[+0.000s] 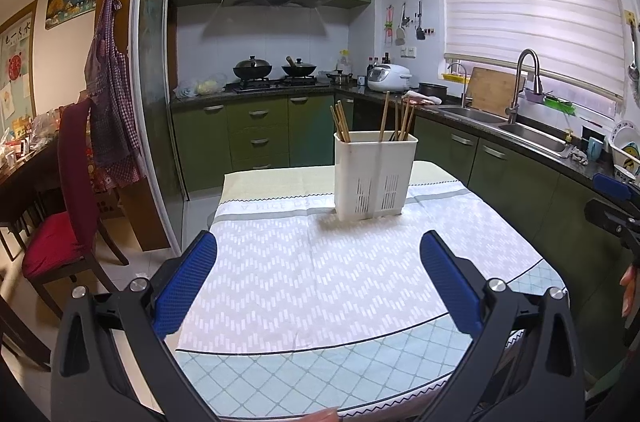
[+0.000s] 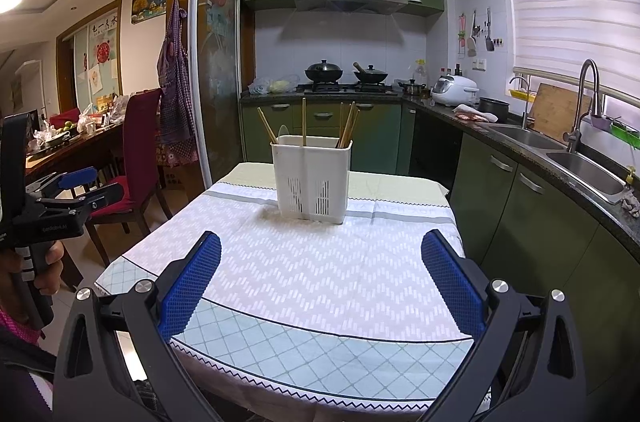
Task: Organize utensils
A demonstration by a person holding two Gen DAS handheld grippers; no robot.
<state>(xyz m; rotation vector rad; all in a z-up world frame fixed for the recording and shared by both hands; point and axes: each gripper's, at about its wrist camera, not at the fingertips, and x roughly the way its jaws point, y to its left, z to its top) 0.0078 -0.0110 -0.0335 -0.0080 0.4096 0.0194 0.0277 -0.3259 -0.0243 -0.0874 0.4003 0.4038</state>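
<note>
Left wrist view: table (image 1: pixel 280 350) covered by a woven cloth (image 1: pixel 320 282), pale chevron pattern in the middle, light-blue diamond grid with zigzag trim along the near edge. Left gripper (image 1: pixel 318 254) hangs above the cloth, jaws spread wide, nothing between them; the pads (image 1: pixel 184 286) are blue with a fine mesh texture, set in black plastic arms with metal rivets. Utensil holder (image 1: pixel 374 176) stands upright toward the far end of the table: white plastic, boxy, two compartments, slotted vents low on the front. Wooden chopsticks (image 1: pixel 340 122) lean in the left compartment, more in the right. At far right edge, part of the other tool shows, blue tip and black body.

Right wrist view: right gripper (image 2: pixel 320 254) likewise released, wide open, empty, above the cloth. Holder sits centre-far, well apart from both claws. Steel sink (image 2: pixel 580 170) and green cabinets (image 2: pixel 520 190) line the right side.
</note>
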